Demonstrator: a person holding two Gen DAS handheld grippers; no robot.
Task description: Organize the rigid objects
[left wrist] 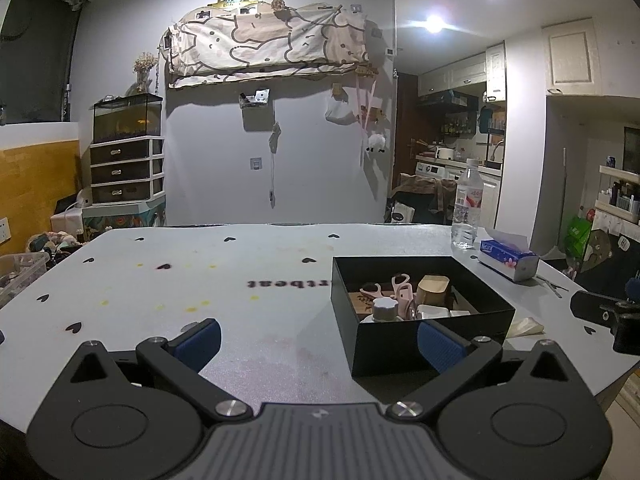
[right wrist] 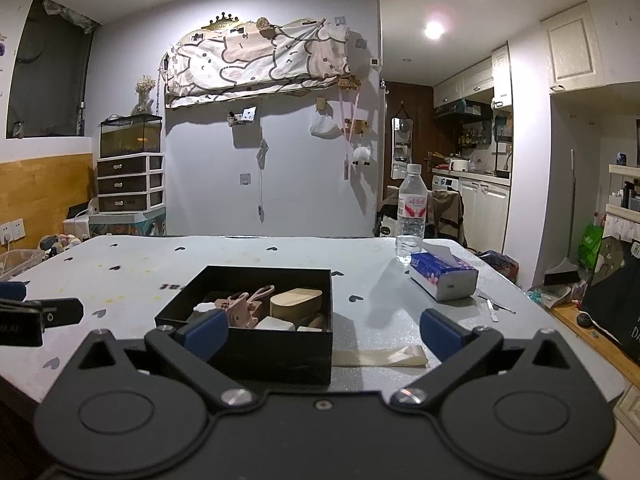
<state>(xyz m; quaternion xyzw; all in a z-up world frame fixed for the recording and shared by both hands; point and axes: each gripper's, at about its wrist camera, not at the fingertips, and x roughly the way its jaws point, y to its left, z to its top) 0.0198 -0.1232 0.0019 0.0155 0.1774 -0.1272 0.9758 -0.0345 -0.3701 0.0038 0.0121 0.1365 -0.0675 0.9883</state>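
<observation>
Low in both frames, left gripper (left wrist: 318, 338) and right gripper (right wrist: 324, 330) stand spread, empty; reaching carelessly could shove the black box (right wrist: 256, 344) of small items off-table.

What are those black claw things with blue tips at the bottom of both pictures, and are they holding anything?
They are grabbers, like big tweezers. A person holds one in each hand, and a small camera on each looks out along its two fingers. One picture comes from the left gripper, the other from the right gripper. Both are open and hold nothing.

In front of them is a grey table printed with small dark hearts. On it stands a black box with small things already inside, such as a pink clip and a tan wooden block. Further back are a water bottle and a blue tissue pack. A pale plastic strip lies beside the box.
</observation>
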